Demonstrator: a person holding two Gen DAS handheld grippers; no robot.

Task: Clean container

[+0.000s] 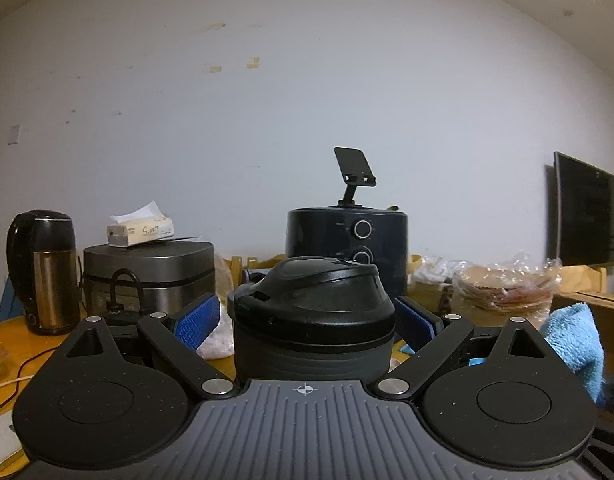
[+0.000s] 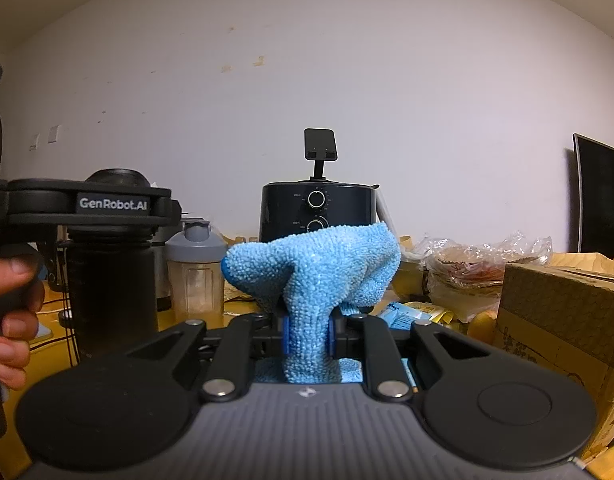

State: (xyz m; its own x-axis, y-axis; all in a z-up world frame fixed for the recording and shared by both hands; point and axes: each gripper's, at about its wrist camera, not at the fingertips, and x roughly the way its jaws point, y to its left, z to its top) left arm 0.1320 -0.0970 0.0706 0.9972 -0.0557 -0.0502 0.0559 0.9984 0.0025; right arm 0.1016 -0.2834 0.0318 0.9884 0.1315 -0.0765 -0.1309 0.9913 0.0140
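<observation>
Between your left tongs (image 1: 307,316), spread wide, the black lidded plastic container (image 1: 313,320) sits gripped by the blue pads; your right tongs (image 2: 307,336) pinch a fluffy light-blue cloth (image 2: 313,276).

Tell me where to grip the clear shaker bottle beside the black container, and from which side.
Grip the shaker bottle across its straight clear body below the grey lid, coming in level from the front. It stands upright, its lid tapers to a spout, and the black container crowds its left, so the front is probably the freest approach.
</observation>
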